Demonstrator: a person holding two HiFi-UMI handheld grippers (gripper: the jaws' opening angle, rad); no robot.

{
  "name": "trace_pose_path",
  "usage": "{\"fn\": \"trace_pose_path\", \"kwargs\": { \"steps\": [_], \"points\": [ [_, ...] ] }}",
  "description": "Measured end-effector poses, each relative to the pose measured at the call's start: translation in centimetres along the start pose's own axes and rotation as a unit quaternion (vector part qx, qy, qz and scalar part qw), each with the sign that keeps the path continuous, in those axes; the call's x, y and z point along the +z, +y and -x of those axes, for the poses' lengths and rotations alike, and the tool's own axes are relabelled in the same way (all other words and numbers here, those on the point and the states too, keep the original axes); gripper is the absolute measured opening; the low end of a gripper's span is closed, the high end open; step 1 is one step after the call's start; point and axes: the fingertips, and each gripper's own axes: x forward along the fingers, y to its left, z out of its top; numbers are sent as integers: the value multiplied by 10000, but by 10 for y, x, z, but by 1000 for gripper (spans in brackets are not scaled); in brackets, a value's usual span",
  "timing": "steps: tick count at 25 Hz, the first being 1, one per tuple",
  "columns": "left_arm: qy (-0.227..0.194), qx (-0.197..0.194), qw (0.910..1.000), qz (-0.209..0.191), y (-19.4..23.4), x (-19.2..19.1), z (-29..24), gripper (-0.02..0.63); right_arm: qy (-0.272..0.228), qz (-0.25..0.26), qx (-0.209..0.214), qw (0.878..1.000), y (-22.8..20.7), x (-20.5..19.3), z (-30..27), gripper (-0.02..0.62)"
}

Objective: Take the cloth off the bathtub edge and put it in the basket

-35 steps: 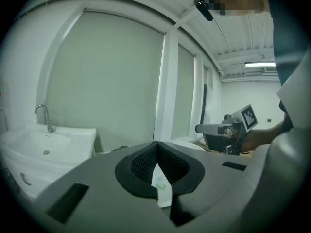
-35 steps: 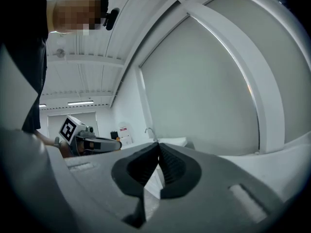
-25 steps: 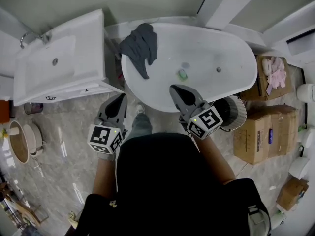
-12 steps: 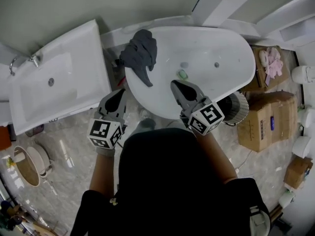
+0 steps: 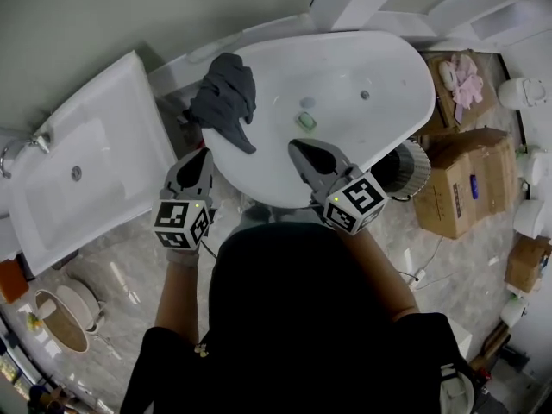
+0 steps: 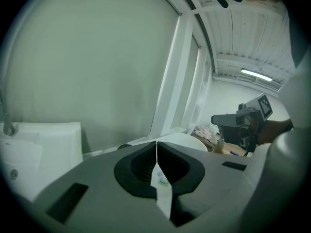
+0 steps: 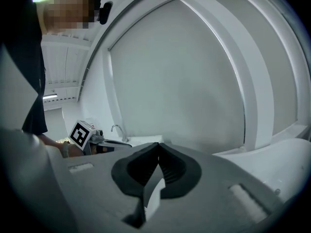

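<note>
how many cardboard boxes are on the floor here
3. An open box holding pink things beside the bathtub, a large closed box below it, and a small box at the right edge. Others may be hidden.

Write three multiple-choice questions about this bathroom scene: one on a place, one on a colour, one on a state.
1. Where does the cloth lie? A in the basket; B over the bathtub rim; C in the sink.
2. What colour is the cloth? A pink; B white; C dark grey.
3. How are the fingers of the left gripper? A closed, empty; B closed on the cloth; C wide apart.
1 B: it drapes over the rim. 2 C: it looks dark against the white tub. 3 A: they meet with nothing between.
</note>
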Motion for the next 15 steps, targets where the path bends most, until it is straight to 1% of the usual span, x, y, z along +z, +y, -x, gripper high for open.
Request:
{"fn": "trace_pose_path", "kwargs": {
  "steps": [7,11,15],
  "points": [
    [268,55,9996,118,18,-15,-47,14,206,-32,-105,9997,-22,-13,-1,-3],
    [373,143,9991,124,37,-23,-74,15,291,-86,-271,9992,-32,-24,1,-3],
    [611,238,9976,197,55,-36,-108,15,372,-221,-462,9980,-49,-32,10,-3]
  ]
}}
